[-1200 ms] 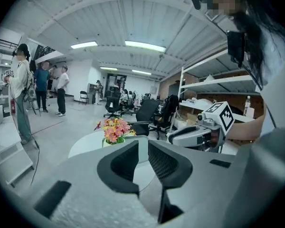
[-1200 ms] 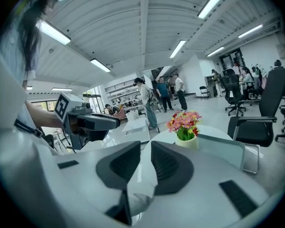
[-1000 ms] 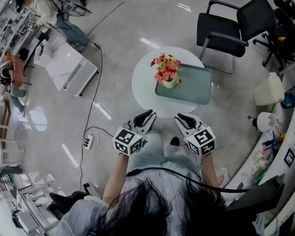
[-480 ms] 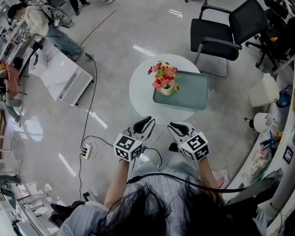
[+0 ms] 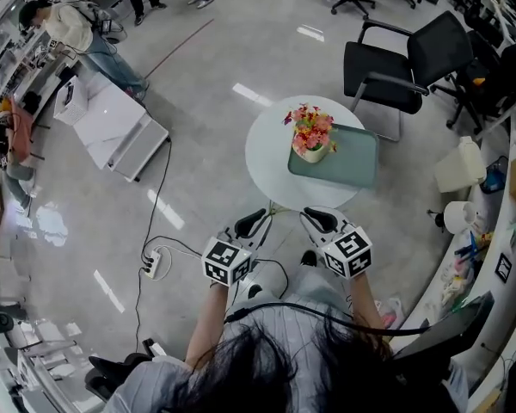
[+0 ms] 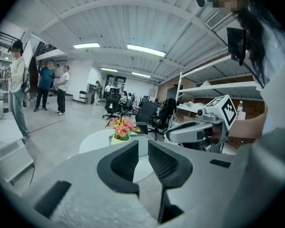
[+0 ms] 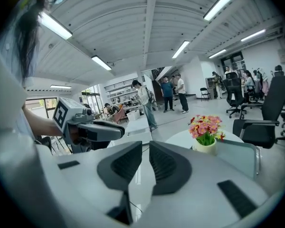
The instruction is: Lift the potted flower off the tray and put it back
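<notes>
Jaws pressed together on nothing, my left gripper [image 5: 253, 223] and right gripper [image 5: 320, 221] hang short of the round white table [image 5: 271, 157], its cream-potted pink flower [image 5: 313, 140] on the grey-green tray [image 5: 354, 159] beyond reach.

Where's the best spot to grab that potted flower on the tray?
Probably the small pale pot itself, below the flowers, approached level from the person's side. They spread over its rim and block a top grasp, while its upright wall is exposed at the tray's left edge.
</notes>
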The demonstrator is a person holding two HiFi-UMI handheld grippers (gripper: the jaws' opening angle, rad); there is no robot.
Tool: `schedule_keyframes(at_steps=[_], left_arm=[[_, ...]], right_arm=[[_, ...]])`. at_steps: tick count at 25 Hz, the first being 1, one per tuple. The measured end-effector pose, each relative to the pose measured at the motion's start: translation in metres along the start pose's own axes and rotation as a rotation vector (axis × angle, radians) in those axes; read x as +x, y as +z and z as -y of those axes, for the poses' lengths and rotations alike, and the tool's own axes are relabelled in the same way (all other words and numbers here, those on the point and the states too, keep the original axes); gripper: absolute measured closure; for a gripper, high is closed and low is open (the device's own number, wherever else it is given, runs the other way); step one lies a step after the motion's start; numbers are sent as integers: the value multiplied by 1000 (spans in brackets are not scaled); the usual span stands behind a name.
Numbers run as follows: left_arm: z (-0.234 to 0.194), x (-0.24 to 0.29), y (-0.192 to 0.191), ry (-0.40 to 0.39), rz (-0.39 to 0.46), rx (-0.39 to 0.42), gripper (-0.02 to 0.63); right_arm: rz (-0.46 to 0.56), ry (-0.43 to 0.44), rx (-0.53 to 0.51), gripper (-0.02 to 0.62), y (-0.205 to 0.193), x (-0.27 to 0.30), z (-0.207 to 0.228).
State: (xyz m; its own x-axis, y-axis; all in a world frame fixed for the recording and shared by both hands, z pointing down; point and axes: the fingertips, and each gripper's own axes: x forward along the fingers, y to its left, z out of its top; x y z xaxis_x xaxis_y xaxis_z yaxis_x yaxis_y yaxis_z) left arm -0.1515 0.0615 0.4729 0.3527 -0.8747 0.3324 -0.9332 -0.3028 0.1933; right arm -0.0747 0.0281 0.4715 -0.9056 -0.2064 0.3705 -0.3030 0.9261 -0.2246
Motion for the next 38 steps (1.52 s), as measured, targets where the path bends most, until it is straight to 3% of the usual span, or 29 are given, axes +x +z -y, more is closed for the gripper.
schedule_keyframes(at_steps=[8,22,38], left_arm=[[5,-45,-11,-70,4,50,531],[27,-106,-50,-147,-12,89,531],[34,-118,-51,-154,12,97,531]], right_arm=[[73,-79,145,529,-12,-6,-51],[74,-139,123,529,-42,-17,-124],[66,-154,80,529,-44,-26,-142]])
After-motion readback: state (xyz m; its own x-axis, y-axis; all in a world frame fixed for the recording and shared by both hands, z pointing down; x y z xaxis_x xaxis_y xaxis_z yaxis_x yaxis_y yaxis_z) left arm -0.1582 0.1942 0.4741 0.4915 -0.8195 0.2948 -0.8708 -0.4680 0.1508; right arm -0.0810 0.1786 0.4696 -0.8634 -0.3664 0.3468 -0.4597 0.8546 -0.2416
